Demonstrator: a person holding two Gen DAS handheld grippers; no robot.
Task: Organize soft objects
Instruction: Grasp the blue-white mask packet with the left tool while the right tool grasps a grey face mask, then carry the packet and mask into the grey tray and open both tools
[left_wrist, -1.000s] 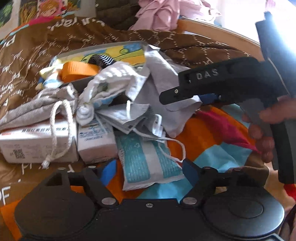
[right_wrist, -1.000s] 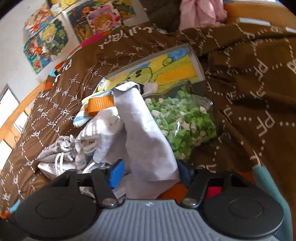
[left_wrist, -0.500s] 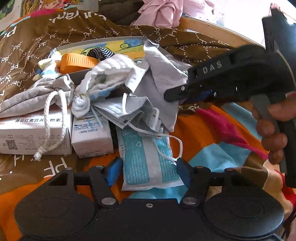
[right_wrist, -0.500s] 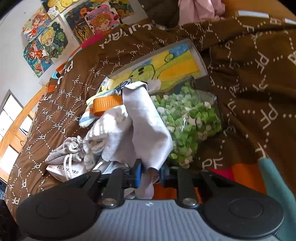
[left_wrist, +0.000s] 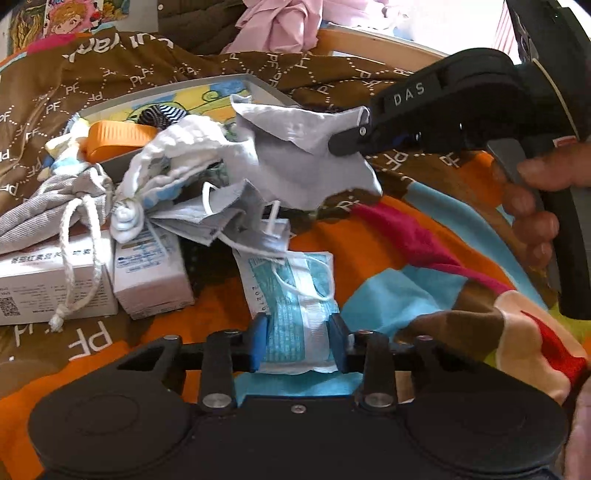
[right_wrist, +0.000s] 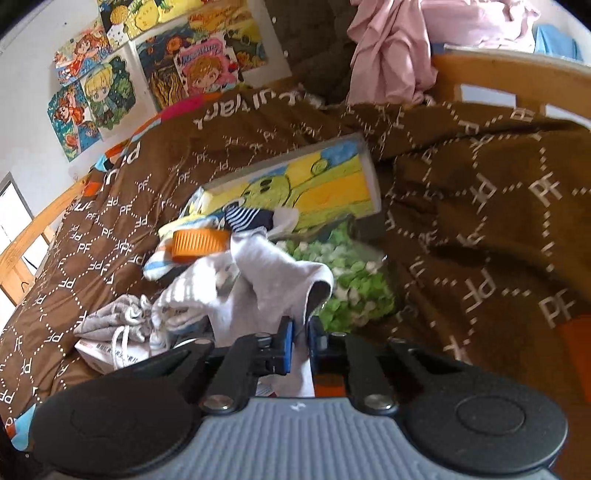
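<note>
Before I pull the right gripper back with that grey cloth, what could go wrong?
1. The grey cloth pinched in the right gripper still touches the white sock, as far as I can tell; pulling may drag it along.
2. The face mask lies just under the cloth, and its ear loop could snag.
3. The left gripper straddles the packaged mask without clamping it, so it may slide.

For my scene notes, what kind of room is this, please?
Probably a child's bedroom: a brown blanket covers a bed with a wooden frame, cartoon posters hang on the wall, and pink clothing is heaped behind.
</note>
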